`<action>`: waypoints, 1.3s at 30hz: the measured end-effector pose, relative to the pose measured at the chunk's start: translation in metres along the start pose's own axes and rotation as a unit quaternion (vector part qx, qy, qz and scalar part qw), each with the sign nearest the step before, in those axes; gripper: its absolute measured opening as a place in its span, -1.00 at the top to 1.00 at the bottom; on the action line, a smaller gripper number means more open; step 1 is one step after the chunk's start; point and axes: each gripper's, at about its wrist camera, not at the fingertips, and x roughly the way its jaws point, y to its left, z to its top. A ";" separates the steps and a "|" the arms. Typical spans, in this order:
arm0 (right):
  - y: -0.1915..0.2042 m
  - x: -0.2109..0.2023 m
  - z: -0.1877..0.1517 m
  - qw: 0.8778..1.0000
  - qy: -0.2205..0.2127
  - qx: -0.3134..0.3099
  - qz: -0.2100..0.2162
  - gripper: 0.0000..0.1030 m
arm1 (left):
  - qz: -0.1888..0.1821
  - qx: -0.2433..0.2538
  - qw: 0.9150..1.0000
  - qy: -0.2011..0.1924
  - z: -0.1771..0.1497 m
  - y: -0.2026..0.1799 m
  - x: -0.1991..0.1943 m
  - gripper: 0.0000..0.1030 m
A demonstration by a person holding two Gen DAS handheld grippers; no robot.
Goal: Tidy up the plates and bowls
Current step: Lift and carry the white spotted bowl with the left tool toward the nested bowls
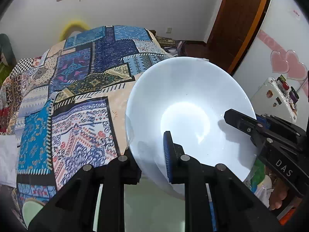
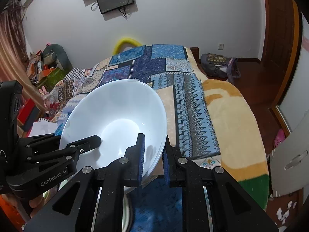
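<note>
A: White bowl [image 1: 189, 104], glossy, looks like ceramic or glass. It is up in the air over the bed, tilted, hollow facing the cameras. Start on the left?

B: Left gripper [image 1: 150, 160] first. Narrow, clamped on the near rim: one blue-padded finger [image 1: 167, 154] inside the bowl, the other outside under the wall. That pinch on the wall is what carries its side.

A: And the patchwork bedspread [image 1: 77, 89] below it?

B: Just the background surface. Bowl is clear of it, not resting on anything I can see.

A: Right side?

B: Right gripper [image 2: 153, 154], also narrow, holding the rim on the opposite side, one finger in, one out. In the left view it comes in from the right edge, reaching over the lip.

A: Why two grippers on one bowl?

B: My guess: wide, slick bowl, thin rim. One pinch would let it swing, two opposite pinches keep it steady for the carry.

A: Anything under the bowl?

B: Pale green rim [image 1: 30, 210] at the bottom left, possibly another dish, too cut off to tell.

A: Where does it go?

B: No stack or target visible.
</note>
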 end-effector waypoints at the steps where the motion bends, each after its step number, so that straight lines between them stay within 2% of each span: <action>1: 0.003 -0.003 -0.001 1.000 -0.002 0.000 0.001 0.70 | 0.000 0.000 1.000 -0.001 -0.002 0.000 -0.005 0.63; 21: 0.081 -0.037 -0.026 0.999 -0.025 -0.033 0.030 0.70 | 0.020 -0.020 0.999 -0.042 -0.059 0.039 -0.105 0.63; 39: 0.152 -0.027 -0.058 0.993 -0.002 -0.068 0.096 0.70 | 0.065 -0.075 0.994 -0.046 -0.121 0.108 -0.155 0.63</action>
